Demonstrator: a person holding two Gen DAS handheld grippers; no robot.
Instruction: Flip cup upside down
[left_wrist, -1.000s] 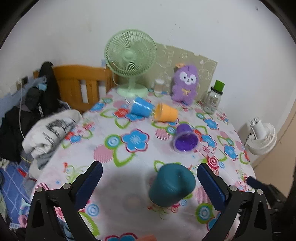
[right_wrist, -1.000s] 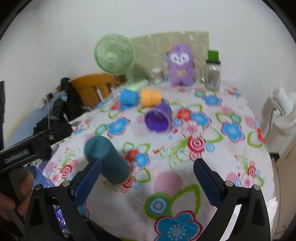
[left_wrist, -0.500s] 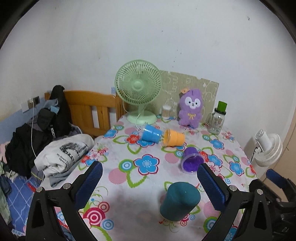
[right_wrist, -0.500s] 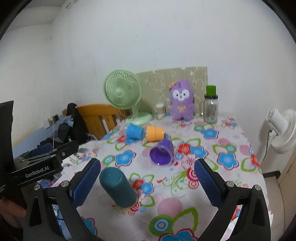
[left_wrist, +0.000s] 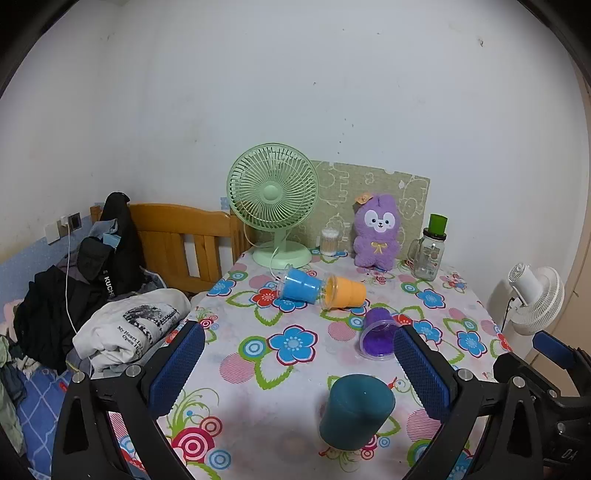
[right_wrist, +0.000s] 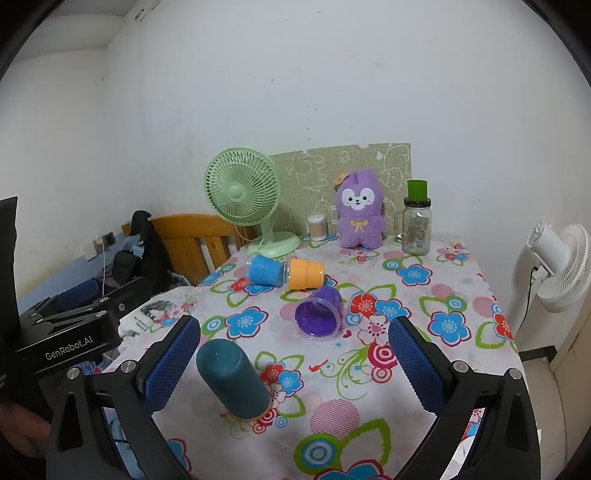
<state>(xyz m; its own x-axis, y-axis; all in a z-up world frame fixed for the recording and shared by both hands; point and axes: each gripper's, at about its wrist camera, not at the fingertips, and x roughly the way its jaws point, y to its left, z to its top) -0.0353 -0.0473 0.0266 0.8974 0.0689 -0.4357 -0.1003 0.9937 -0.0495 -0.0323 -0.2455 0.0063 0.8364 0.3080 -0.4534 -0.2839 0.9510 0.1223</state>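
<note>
A dark teal cup (left_wrist: 355, 410) stands upside down on the flowered tablecloth near the front edge; it also shows in the right wrist view (right_wrist: 233, 378). A purple cup (left_wrist: 376, 333) (right_wrist: 319, 313) lies on its side, mouth toward me. A blue cup (left_wrist: 301, 287) (right_wrist: 266, 271) and an orange cup (left_wrist: 343, 292) (right_wrist: 305, 274) lie on their sides, touching. My left gripper (left_wrist: 299, 369) is open and empty, held above and behind the teal cup. My right gripper (right_wrist: 293, 363) is open and empty, with the teal cup low between its fingers.
At the back of the table (left_wrist: 258, 354) stand a green fan (left_wrist: 273, 206), a purple plush toy (left_wrist: 376, 230), a glass jar with a green lid (left_wrist: 430, 249) and a cotton-swab tub (left_wrist: 328, 242). Left is a wooden bed frame (left_wrist: 177, 236) with clothes (left_wrist: 133, 332). Right stands a white fan (left_wrist: 535, 295).
Both grippers have drawn back and risen from the table, so the cups look smaller and farther. The teal cup stays upside down in place. Both grippers remain open.
</note>
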